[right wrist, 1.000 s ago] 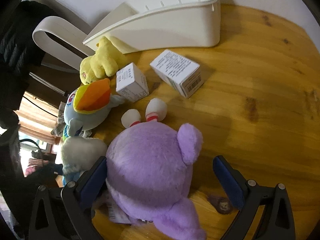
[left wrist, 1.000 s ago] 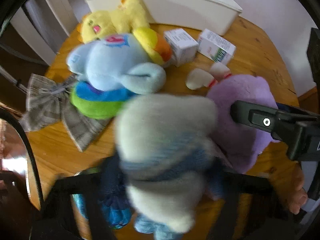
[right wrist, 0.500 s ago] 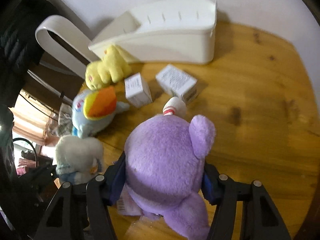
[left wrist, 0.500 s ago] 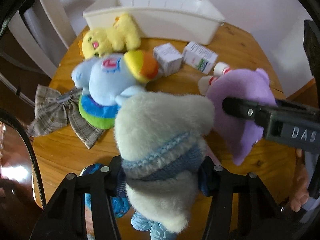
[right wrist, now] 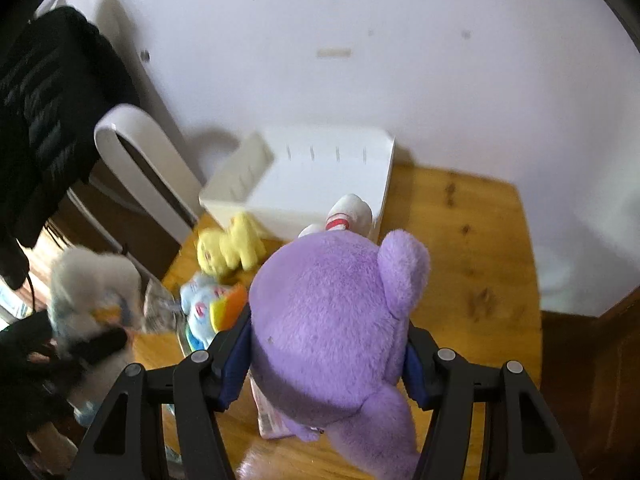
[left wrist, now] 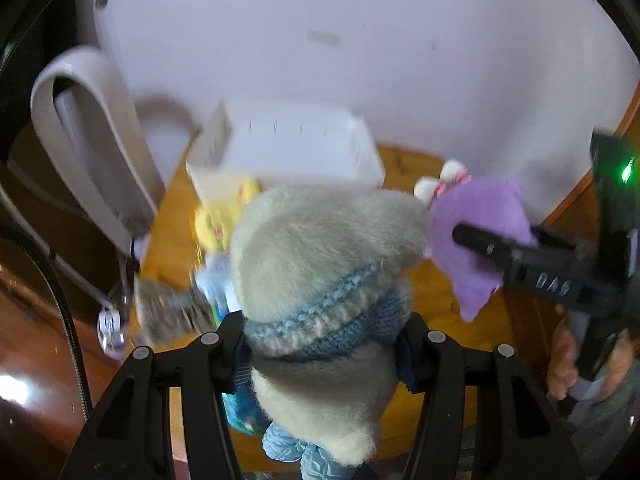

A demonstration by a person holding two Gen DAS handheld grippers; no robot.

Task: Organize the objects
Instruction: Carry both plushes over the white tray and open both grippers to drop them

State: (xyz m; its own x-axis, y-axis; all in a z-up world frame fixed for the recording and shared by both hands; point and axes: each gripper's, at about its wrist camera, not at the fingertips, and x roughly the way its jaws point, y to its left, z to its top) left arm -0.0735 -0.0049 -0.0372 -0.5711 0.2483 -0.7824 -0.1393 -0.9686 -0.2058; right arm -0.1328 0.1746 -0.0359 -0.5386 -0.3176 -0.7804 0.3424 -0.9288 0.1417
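My left gripper [left wrist: 320, 354] is shut on a cream plush with a blue knitted scarf [left wrist: 320, 264] and holds it up above the round wooden table [left wrist: 172, 220]. My right gripper [right wrist: 326, 364] is shut on a purple plush [right wrist: 332, 312] and holds it up too; it also shows in the left wrist view [left wrist: 480, 232]. The cream plush shows blurred at the left of the right wrist view [right wrist: 92, 280]. A white bin [right wrist: 320, 176] stands at the table's back against the wall.
A yellow plush [right wrist: 232, 248] and a light blue plush with an orange and yellow patch [right wrist: 208, 304] lie on the table before the bin. A plaid bow [left wrist: 168, 312] lies at the left. A white curved chair back [right wrist: 148, 160] stands left of the table.
Both grippers closed on their plushes and lifted them off the table. The views have tilted up toward the wall and the bin.
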